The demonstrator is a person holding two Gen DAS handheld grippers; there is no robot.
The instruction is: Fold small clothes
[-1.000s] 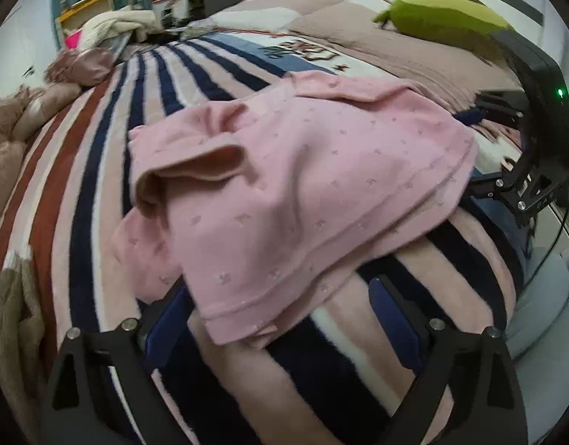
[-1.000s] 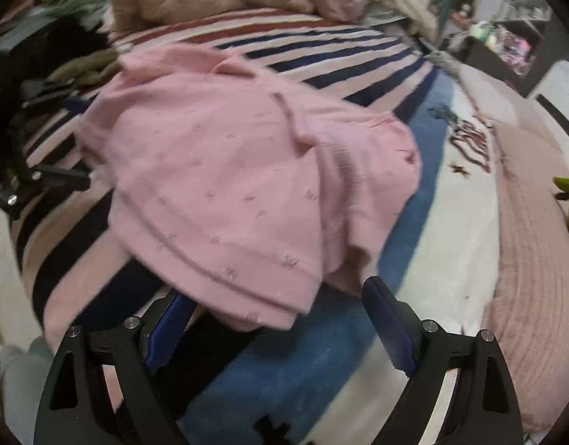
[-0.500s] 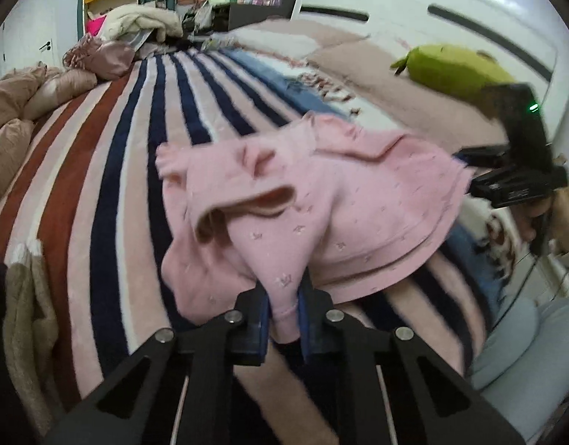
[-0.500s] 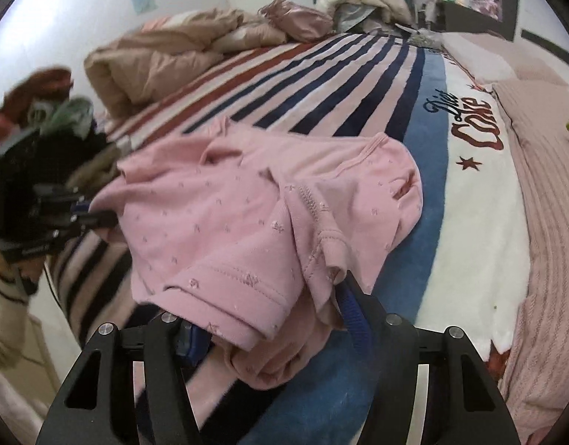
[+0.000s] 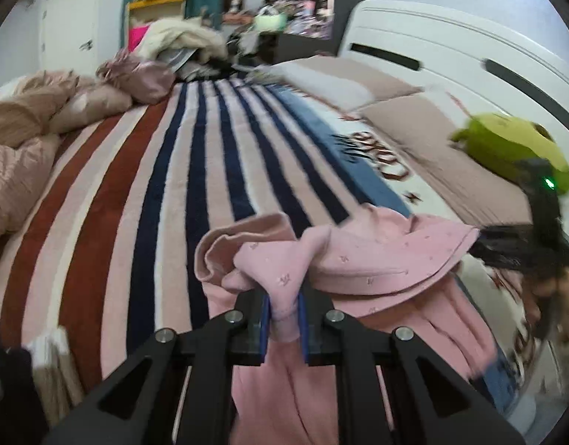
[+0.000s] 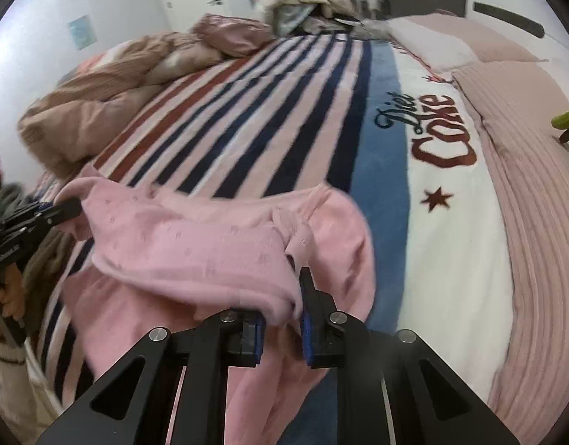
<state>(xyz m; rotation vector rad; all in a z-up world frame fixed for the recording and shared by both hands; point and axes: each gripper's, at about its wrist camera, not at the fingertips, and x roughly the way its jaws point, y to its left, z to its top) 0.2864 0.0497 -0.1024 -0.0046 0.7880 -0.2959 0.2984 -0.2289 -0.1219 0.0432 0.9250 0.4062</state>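
**Left wrist view: pink garment lifted over the striped blanket**

Your pink garment hangs above the near end of the striped blanket, stretched between both tools. Your left gripper is clamped on one bunched edge; your right gripper, its jaws just closed, pinches the other. A green plush toy lies beyond the blanket's white end.

Even, soft indoor light — no hard shadows, no glare. Strong fisheye bending, black vignette at corners. Motion blur over both views, heaviest toward edges; background shelves smeared, unreadable.
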